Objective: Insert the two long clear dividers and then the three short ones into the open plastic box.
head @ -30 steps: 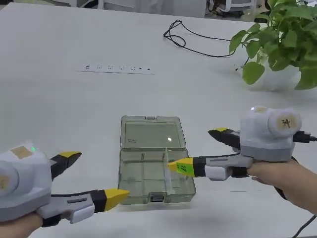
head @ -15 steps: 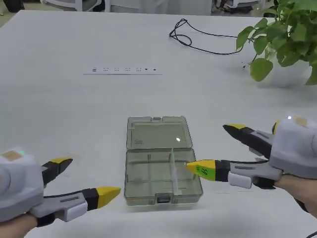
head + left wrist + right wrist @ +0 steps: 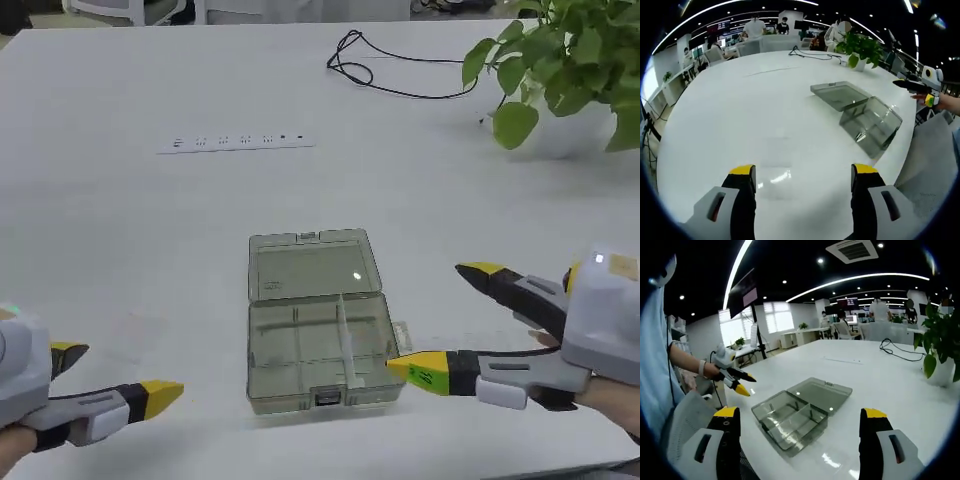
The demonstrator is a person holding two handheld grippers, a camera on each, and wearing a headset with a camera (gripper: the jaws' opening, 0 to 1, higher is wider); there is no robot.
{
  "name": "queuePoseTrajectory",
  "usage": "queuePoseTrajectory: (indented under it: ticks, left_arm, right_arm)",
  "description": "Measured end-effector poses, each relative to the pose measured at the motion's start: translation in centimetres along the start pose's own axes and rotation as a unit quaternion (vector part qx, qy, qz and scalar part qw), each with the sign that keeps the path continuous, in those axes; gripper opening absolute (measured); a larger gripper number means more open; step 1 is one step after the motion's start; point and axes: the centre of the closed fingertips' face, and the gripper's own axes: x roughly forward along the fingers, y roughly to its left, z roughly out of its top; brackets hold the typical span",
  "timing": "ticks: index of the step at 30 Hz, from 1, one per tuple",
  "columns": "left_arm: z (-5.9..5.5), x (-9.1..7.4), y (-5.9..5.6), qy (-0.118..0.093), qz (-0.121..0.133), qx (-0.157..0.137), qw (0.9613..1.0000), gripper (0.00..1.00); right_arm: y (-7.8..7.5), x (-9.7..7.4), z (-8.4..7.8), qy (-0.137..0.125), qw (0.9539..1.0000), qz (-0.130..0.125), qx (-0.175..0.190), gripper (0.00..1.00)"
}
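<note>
The clear greenish plastic box (image 3: 270, 372) lies on the white table with its lid (image 3: 312, 265) flat open behind it. Clear dividers (image 3: 345, 348) stand inside the base and split it into compartments. A small clear piece (image 3: 402, 333) seems to lie just right of the box. My left gripper (image 3: 118, 372) is open and holds nothing, well left of the box's front. My right gripper (image 3: 438, 318) is open and holds nothing, just right of the box. The left gripper view has the box (image 3: 871, 124) ahead to the right. The right gripper view has the box (image 3: 789, 421) between its jaws.
A white power strip (image 3: 237, 141) lies further back on the table. A black cable (image 3: 385, 80) coils at the far side, and a potted plant (image 3: 560, 75) stands at the back right. The table's front edge runs close below the box.
Both grippers have drawn away from the box: the left one further left and lower, the right one back to the right. The head camera has shifted a little.
</note>
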Motion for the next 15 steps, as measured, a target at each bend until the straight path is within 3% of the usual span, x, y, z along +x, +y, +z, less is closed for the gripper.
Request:
queuePoseTrajectory:
  ticks: [2, 3, 5, 7, 8, 15]
  left_arm:
    - [-0.2, 0.1, 1.2, 0.017, 0.019, 0.003, 0.9997, 0.74]
    - [-0.7, 0.0, 1.6, 0.039, 0.023, -0.001, 0.999, 0.72]
    - [-0.7, 0.2, 2.0, 0.047, 0.023, -0.005, 0.9986, 0.68]
    - [-1.4, 0.2, 2.6, 0.082, 0.027, -0.003, 0.9962, 0.62]
    - [-1.2, 0.4, 2.7, 0.08, 0.026, 0.0, 0.9965, 0.6]
    - [-1.9, 1.0, 3.3, 0.129, 0.025, 0.013, 0.9912, 0.51]
  right_arm:
    - [0.0, -0.1, 0.0, 0.0, 1.0, -0.003, 0.0, 0.99]
    - [0.0, -0.2, 0.0, -0.001, 1.0, -0.003, 0.001, 0.99]
    - [0.1, -0.2, 0.1, -0.004, 1.0, -0.006, 0.004, 0.98]
    - [0.3, -0.3, 0.2, -0.005, 1.0, -0.004, 0.006, 0.98]
    - [0.4, -0.3, 0.3, -0.004, 1.0, -0.005, 0.006, 0.98]
    - [0.3, -0.5, 0.2, 0.0, 1.0, -0.005, 0.001, 0.97]
